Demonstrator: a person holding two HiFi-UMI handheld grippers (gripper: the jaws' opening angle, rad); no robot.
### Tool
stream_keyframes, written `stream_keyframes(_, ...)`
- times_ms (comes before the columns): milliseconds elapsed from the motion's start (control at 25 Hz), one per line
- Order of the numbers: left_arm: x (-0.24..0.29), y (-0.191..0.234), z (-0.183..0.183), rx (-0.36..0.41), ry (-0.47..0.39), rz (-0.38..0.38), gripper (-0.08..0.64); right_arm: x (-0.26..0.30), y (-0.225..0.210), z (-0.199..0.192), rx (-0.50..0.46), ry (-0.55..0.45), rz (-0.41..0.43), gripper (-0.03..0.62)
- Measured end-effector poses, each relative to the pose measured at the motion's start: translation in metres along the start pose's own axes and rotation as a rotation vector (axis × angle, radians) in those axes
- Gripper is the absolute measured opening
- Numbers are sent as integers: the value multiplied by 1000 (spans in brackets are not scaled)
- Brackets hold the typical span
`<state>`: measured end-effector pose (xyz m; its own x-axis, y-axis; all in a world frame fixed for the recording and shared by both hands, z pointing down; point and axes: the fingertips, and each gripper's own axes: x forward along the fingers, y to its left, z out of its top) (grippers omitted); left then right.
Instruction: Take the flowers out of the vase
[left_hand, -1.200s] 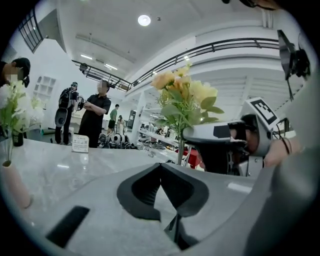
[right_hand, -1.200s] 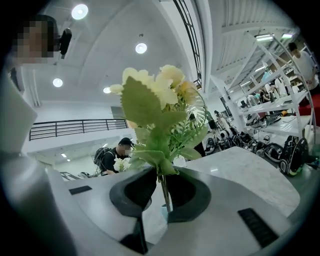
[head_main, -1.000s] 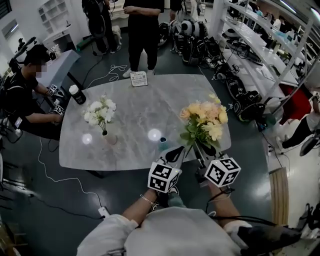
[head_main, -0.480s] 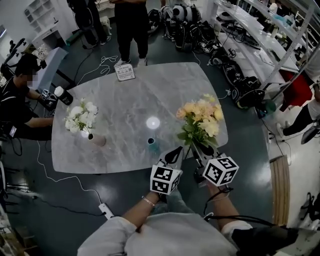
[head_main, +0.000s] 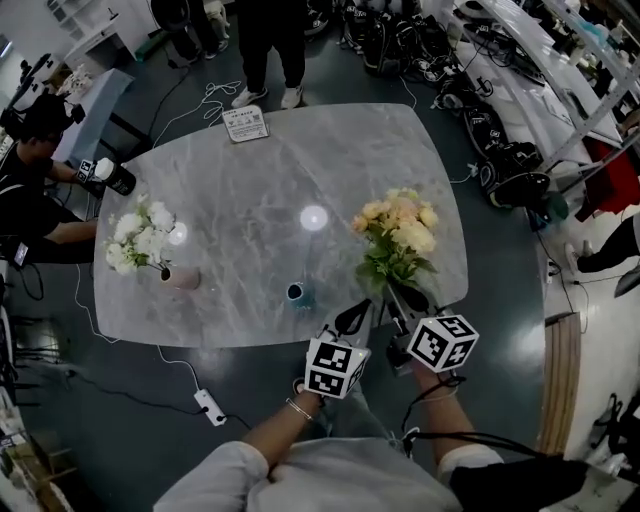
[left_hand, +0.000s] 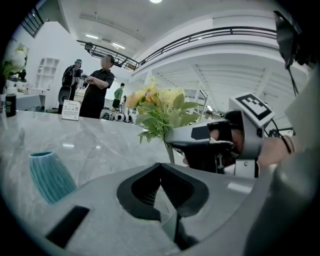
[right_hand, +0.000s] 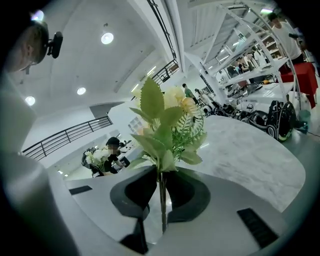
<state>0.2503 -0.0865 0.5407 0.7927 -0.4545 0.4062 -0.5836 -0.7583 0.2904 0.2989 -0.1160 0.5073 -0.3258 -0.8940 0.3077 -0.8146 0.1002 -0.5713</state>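
My right gripper (head_main: 400, 300) is shut on the green stem (right_hand: 161, 200) of a yellow bouquet (head_main: 398, 240), which it holds upright over the near right part of the grey marble table (head_main: 260, 190). Its jaws have just closed a little further on the stem. A small teal vase (head_main: 296, 294) stands empty near the front edge, left of the bouquet. In the left gripper view this vase (left_hand: 47, 175) sits low at the left, and the bouquet (left_hand: 157, 112) is ahead. My left gripper (head_main: 355, 318) is shut and holds nothing, close beside the right one.
White flowers (head_main: 135, 235) stand in a pale vase (head_main: 180, 277) at the table's left. A white card (head_main: 245, 123) lies at the far edge and a dark bottle (head_main: 115, 178) at the far left corner. One person sits at the left (head_main: 30, 180), another stands beyond the table (head_main: 265, 40).
Both grippers have sunk toward the table, with the yellow bouquet still in the right one. The head view has shifted, so the table shows more fully.
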Motion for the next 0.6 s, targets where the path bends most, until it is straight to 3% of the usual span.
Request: stream_keyframes(600,31,34,-28,-85,61,45,11,59,-42,-17,74,84,-33,46)
